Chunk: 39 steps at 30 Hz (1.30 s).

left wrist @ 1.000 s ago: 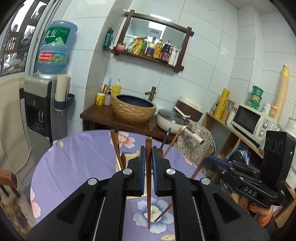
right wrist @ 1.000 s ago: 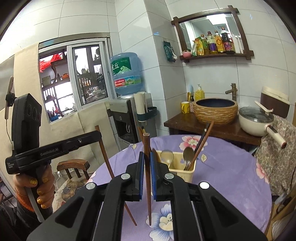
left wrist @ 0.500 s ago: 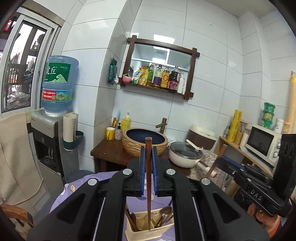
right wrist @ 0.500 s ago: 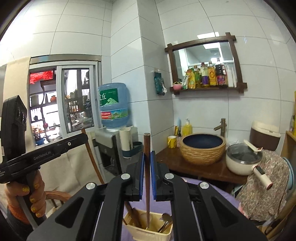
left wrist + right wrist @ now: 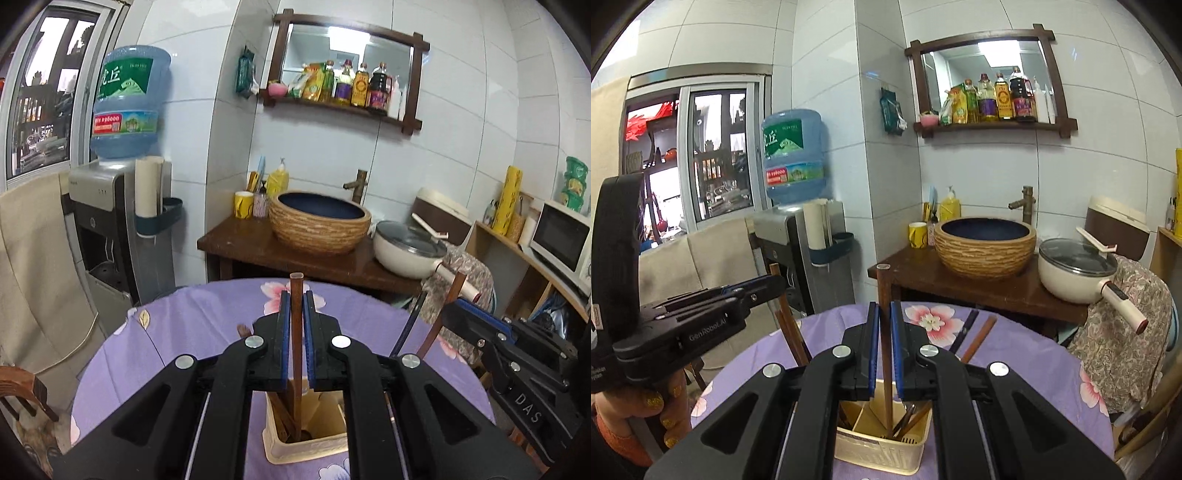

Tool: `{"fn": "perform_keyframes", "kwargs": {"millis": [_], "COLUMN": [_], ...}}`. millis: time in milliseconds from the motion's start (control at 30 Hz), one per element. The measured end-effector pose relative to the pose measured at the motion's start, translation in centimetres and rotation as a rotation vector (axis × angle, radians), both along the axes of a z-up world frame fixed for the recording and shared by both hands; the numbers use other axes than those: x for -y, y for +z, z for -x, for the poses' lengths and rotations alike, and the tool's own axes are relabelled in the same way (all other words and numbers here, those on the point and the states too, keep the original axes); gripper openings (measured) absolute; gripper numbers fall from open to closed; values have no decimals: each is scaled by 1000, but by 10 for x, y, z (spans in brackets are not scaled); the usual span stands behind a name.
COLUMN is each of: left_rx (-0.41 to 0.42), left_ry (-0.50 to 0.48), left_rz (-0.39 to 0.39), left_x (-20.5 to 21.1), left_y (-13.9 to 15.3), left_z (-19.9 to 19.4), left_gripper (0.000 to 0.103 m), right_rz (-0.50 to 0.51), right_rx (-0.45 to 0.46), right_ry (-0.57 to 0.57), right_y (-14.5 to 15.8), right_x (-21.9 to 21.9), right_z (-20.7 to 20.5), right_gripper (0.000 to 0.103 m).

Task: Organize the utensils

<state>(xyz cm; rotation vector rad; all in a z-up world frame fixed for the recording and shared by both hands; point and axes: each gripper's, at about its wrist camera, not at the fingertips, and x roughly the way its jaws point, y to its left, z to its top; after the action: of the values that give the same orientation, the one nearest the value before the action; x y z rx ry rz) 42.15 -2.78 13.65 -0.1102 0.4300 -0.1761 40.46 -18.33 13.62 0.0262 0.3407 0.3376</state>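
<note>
Both views had tipped back down from wall to counter [image 5: 177, 332], so the cream utensil holder [image 5: 306, 443] sat low centre: insertion imminent, I judged. Left hand-held gripper [image 5: 295, 332] and right hand-held gripper [image 5: 885, 347] each stayed clenched on an upright chopstick [image 5: 296, 325] [image 5: 884, 332], tips inside the holder. Only the right view showed spoons [image 5: 905, 417] in a neighbouring compartment.

Upper left of your left wrist view there's a blue water jug [image 5: 129, 99] sitting on a grey dispenser [image 5: 107, 236], with a window [image 5: 40, 92] further left. Top centre you've got a dark wood shelf [image 5: 343, 107] lined with sauce bottles [image 5: 354, 86]. Mid-frame, a woven-look basin [image 5: 319, 221] sits on a dark wooden bench [image 5: 258, 247], yellow mug [image 5: 243, 204] to its left and a lidded white pot [image 5: 408, 251] to its right. Far right edge: a white microwave [image 5: 563, 236].
</note>
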Motion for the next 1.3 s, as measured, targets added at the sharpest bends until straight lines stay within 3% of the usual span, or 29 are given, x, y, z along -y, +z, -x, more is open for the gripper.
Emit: {"fn": "perform_keyframes", "kwargs": {"millis": [167,367,400,467,500,533,567,600,667,733,800,867,1067,1300], "left_rx": [-23,-9,-8,1,5,14,24,40,93,132,161,200,243,121], "left_ry": [4,-9,-10,-3,-3,-3,-2,4,21,48,70,106,173,207], "left_rz": [-35,-49,-52,-62,-66,-69,-70,-68,-39,-32,-38,-43,-99,-25], "left_x": [8,10,10,8,7,5,4,1,-9,-18,-27,-37,-52,-60], "left_y": [-25,-30,-29,-30,-29,-29,-28,-28,-26,-27,-32,-41,-86,-153], "left_z": [-5,3,4,12,17,24,30,40,63,87,110,138,222,310], "left_gripper": [7,7,7,8,9,12,24,47,74,78,89,98,98,98], "right_rz": [0,-12,-12,-16,-19,-20,-17,-8,2,20,28,42,58,13], "right_rx": [-23,-26,-26,5,22,44,57,75,110,123,137,143,143,126], "right_ry": [0,-8,-10,-24,-34,-45,-51,-55,-64,-70,-90,-103,-160,-173], "right_y": [-13,-18,-18,-16,-15,-14,-13,-12,-12,-14,-20,-29,-74,-133], "right_x": [0,6,6,9,10,12,13,14,15,15,15,16,17,16], "right_z": [-3,-4,-3,5,10,17,22,30,47,58,76,98,177,270], "right_gripper": [7,9,12,44,52,57,57,58,70,72,75,85,97,97]}}
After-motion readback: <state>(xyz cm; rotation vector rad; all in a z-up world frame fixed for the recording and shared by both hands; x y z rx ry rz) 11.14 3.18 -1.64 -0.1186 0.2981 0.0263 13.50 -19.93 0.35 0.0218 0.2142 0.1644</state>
